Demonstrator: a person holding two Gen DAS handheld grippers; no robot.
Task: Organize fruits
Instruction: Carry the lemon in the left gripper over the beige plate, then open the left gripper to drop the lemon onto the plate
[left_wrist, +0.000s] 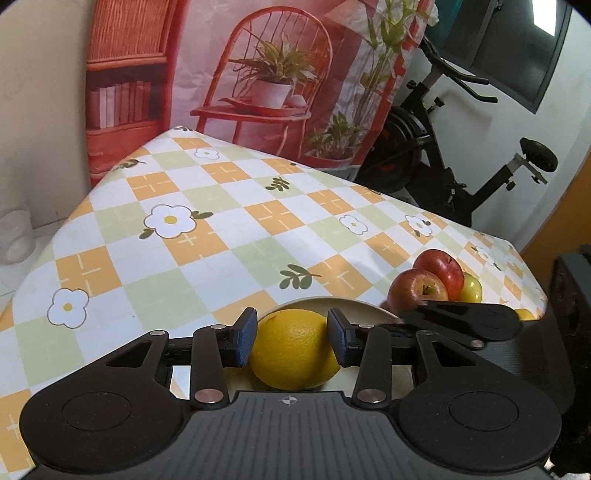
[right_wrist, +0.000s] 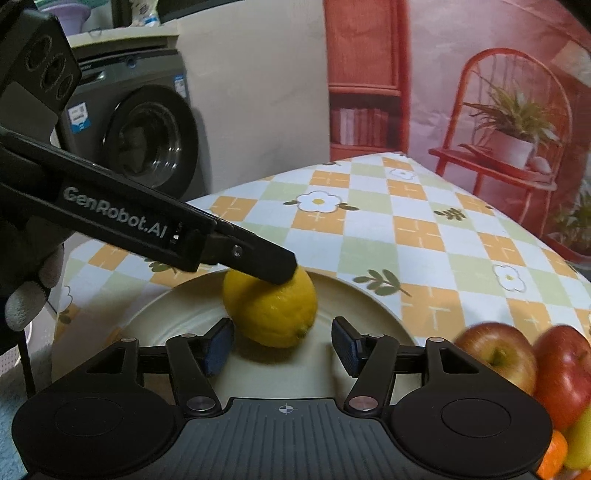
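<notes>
Both grippers fill the foreground over a table (left_wrist: 229, 206) spread with a checked cloth of orange, green and white squares and daisies. Near the table's front edge sits a cream plate (right_wrist: 177, 314), and on it lies a yellow lemon (right_wrist: 275, 314), its nub end turned toward the right-wrist camera. Right of the plate, toward the table's right corner, is a heap of fruit: two red apples (left_wrist: 428, 280), a yellow-green fruit behind them and something orange at the bottom, only partly in view. The left gripper (left_wrist: 291, 332) straddles the lemon, its blue pads (left_wrist: 245, 336) just beside the rind on either side; whether they press it I cannot tell. The right gripper (right_wrist: 282, 345) is released, with the lemon just beyond its spread pads, untouched.
</notes>
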